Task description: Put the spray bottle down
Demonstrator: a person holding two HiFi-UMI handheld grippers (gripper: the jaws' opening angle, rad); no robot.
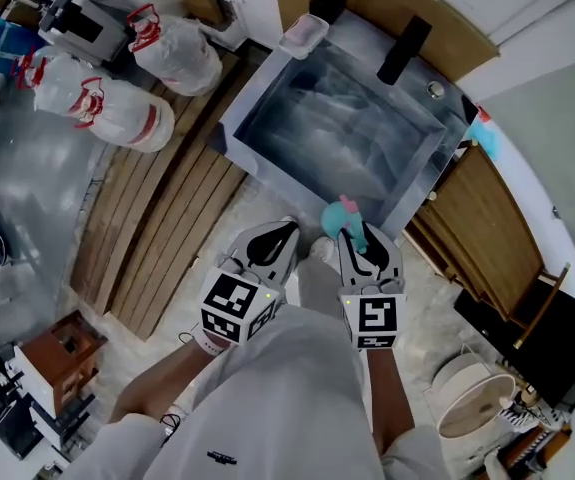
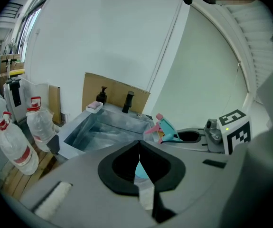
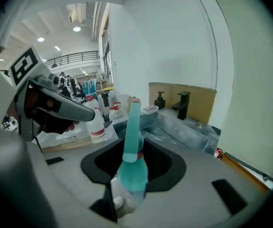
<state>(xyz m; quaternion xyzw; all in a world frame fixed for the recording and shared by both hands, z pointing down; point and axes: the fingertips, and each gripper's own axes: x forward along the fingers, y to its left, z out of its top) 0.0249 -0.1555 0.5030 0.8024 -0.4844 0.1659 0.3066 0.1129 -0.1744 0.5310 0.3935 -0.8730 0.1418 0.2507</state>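
Right gripper view: slim teal plastic spray bottle tight between black fingers

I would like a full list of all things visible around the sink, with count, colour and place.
sink: one, grey, ahead of the person
faucet: one, black, far sink rim
soap dispenser: one, black, far sink corner
soap dish: one, clear, pink soap inside, beside dispenser
water jugs: three, clear with red, left of sink
wooden slats: several, brown, left of sink
spray bottle: one, teal, pink nozzle, in right gripper
left gripper: grey, fingers shut, empty
right gripper: grey, fingers shut on spray bottle
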